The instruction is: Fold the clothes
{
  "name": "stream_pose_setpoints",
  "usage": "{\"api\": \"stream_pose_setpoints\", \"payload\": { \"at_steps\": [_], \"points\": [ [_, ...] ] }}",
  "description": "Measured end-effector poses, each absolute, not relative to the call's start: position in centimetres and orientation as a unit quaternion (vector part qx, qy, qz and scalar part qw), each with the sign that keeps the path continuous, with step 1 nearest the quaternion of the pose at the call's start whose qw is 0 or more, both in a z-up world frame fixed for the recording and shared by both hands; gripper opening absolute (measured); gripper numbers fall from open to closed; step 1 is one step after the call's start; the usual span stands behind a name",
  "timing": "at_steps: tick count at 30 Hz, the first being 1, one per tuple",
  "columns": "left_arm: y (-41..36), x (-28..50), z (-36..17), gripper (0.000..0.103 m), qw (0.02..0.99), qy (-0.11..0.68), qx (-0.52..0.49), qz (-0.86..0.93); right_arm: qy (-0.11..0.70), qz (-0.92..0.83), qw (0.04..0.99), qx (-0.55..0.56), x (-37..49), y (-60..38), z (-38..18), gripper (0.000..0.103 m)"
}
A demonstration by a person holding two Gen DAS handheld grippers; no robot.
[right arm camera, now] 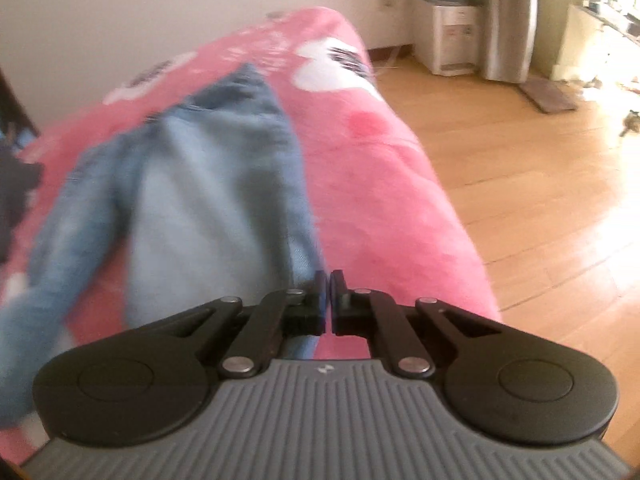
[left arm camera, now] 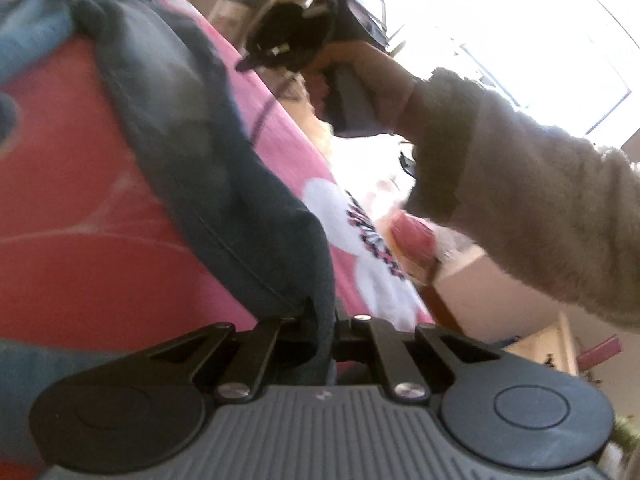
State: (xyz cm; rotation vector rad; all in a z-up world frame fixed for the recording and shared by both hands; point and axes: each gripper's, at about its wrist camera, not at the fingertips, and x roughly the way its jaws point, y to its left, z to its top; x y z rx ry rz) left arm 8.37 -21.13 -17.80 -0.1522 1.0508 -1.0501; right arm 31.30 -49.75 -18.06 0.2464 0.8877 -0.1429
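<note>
Both grippers have pinched edges of the faded blue denim jeans (right arm camera: 208, 168) spread ahead of them on the pink fleece blanket (right arm camera: 380, 184), the left gripper (left arm camera: 320, 320) and right gripper (right arm camera: 329, 300) clamped on denim, so the fold likely comes next, lifting both edges together.

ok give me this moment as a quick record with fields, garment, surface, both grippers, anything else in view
garment: blue jeans, spread out lengthwise
surface: pink blanket with white patches
left gripper: shut on a fold of the jeans, cloth bunched between the fingers
right gripper: shut at the edge of the jeans; whether it pinches cloth is not clear
other: grey fuzzy sleeve of the person; wooden floor beside the bed
image quality: both views blurred
</note>
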Motion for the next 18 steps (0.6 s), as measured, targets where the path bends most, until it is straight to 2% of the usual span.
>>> {"api": "stream_pose_setpoints", "payload": {
  "at_steps": [3,5,6,7,10,11,12,14,18],
  "points": [
    [-22.9,7.9,-17.8,0.009,0.726,0.476,-0.038,-0.494,0.415,-0.081,0.896,0.135,31.3,-51.2,-18.2,0.0],
    [-23.4,7.9,-18.3,0.026,0.716,0.488,-0.027,-0.499,0.407,-0.073,0.899,0.142,31.2,-51.7,-18.0,0.0],
    [-23.6,7.9,-18.4,0.04,0.711,0.492,-0.025,-0.502,0.408,-0.066,0.899,0.144,31.5,-51.9,-17.9,0.002],
    [-23.3,7.9,-18.3,0.049,0.708,0.491,-0.029,-0.506,0.411,-0.058,0.898,0.145,31.8,-52.0,-17.8,0.003],
    [-21.2,9.0,-17.3,0.068,0.715,0.477,-0.055,-0.508,0.402,-0.032,0.903,0.146,32.9,-51.9,-17.0,0.005],
    [-20.1,9.5,-16.8,0.071,0.72,0.471,-0.071,-0.505,0.399,-0.023,0.905,0.147,33.3,-51.8,-16.7,0.015],
    [-19.0,10.1,-16.4,0.077,0.726,0.464,-0.086,-0.501,0.395,-0.014,0.907,0.147,33.7,-51.8,-16.4,0.029],
    [-16.7,11.2,-15.6,0.082,0.735,0.45,-0.116,-0.493,0.388,0.001,0.909,0.15,35.1,-51.7,-16.0,0.046],
    [-13.3,15.8,-15.6,0.081,0.771,0.439,-0.191,-0.42,0.392,0.023,0.905,0.164,38.4,-51.8,-16.3,0.052]
  ]
}}
